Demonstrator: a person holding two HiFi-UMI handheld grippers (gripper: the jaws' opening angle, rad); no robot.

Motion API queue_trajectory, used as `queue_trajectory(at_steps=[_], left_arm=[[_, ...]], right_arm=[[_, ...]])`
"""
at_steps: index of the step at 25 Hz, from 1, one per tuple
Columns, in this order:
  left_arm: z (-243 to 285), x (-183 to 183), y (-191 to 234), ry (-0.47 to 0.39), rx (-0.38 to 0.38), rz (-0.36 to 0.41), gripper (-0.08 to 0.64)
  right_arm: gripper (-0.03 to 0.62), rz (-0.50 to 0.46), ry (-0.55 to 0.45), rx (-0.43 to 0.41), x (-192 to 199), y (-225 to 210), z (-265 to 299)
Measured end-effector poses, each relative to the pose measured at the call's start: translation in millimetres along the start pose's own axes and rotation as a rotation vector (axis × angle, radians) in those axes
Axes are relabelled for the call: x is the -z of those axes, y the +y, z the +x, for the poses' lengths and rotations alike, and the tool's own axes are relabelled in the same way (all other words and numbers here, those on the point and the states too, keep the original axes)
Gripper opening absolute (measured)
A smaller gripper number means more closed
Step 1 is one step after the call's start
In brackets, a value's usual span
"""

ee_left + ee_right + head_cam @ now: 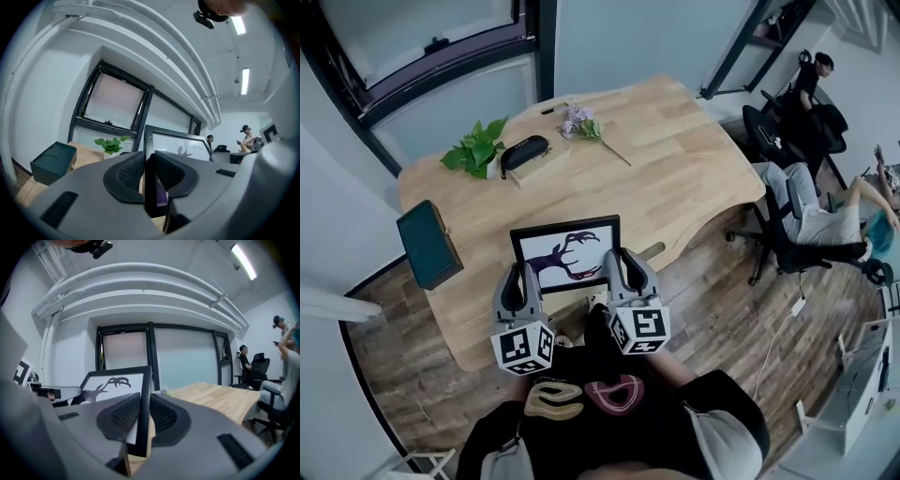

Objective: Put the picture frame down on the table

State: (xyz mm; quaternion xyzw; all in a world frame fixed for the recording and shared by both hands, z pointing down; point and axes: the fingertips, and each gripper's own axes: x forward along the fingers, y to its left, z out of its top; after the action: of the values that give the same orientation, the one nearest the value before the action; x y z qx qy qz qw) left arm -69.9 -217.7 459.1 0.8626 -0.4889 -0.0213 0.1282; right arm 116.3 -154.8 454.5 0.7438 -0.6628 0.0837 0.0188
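Where the worktop (675,159) ends at far left, green box (429,244): dark, sitting at the pale wood edge.
Plant (476,148): leafy green, at the back left of the worktop.
Left claw (522,274): clamped on the left side bar of the picture frame (567,248); the left gripper view shows the black bar pinched between both ribbed pads.
Black case (525,151): long, lying just right of the plant.
Picture frame: black border, white sheet with a dark antler-like drawing; upright, leaning back a little, at the near edge of the worktop, between the two claws. Bottom edge probably on the wood, but contact is not clear from any view.
Flowers (581,122): pale lilac sprig, lying flat at the back, well apart from the frame.
Right claw (625,258): closed on the frame's right side bar, pads on either face of it.
Seated person (825,220): on an office chair, off to the right, away from the worktop.
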Motion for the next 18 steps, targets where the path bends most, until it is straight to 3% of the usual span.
queue_trajectory(at_steps=[18], left_arm=[[109,1,3,0.034,-0.130,0.009,0.078]], right_arm=[[0.072,-0.046,0.060,-0.125,-12,-45,129]])
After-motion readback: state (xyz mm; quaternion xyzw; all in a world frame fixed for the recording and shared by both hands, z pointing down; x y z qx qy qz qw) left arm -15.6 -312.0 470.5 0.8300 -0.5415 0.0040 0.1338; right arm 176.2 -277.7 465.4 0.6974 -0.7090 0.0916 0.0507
